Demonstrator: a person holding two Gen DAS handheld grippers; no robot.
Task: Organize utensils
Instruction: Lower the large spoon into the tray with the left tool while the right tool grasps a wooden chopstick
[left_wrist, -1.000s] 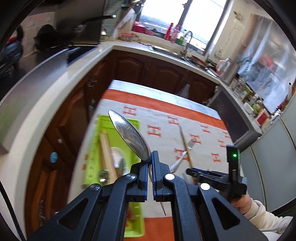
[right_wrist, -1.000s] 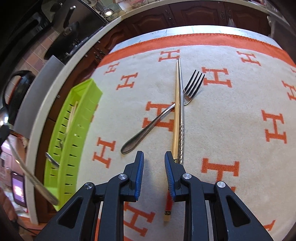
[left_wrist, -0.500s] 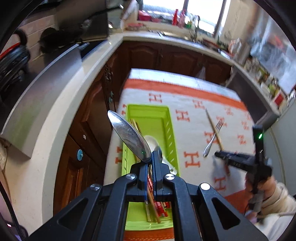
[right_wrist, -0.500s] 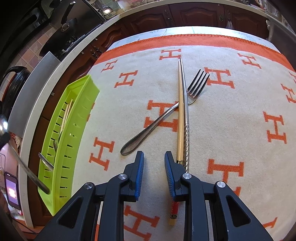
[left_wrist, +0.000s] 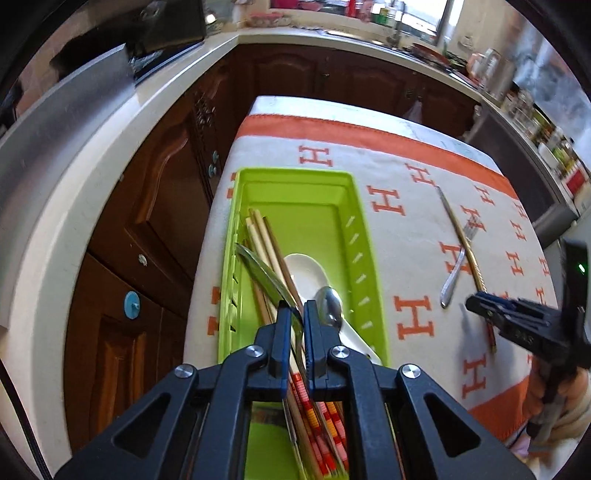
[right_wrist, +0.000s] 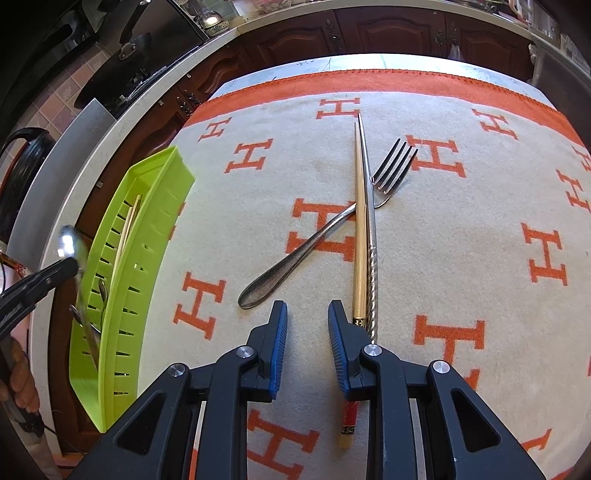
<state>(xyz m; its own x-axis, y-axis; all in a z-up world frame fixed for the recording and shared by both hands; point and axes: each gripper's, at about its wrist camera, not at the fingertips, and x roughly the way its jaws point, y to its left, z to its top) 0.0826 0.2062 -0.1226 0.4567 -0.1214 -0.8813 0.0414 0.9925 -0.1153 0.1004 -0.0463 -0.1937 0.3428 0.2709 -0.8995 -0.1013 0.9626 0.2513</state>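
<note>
Here, metal spoon (left_wrist: 271, 286) pinched by handle in left claw (left_wrist: 294, 317), bowl at 11 o'clock over green tray (left_wrist: 365, 266). Risk: spoon lands across chopsticks (left_wrist: 264, 240), teetering. Right claw (right_wrist: 307, 321) narrowly parted, empty, fork (right_wrist: 328, 225) at 12 o'clock on table (right_wrist: 461, 258).

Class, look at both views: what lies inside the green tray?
Inside the green tray: wooden chopsticks, a white ceramic spoon, a small metal spoon and red-patterned chopsticks. The left gripper, gripping a metal spoon, covers the tray's near end.
</note>
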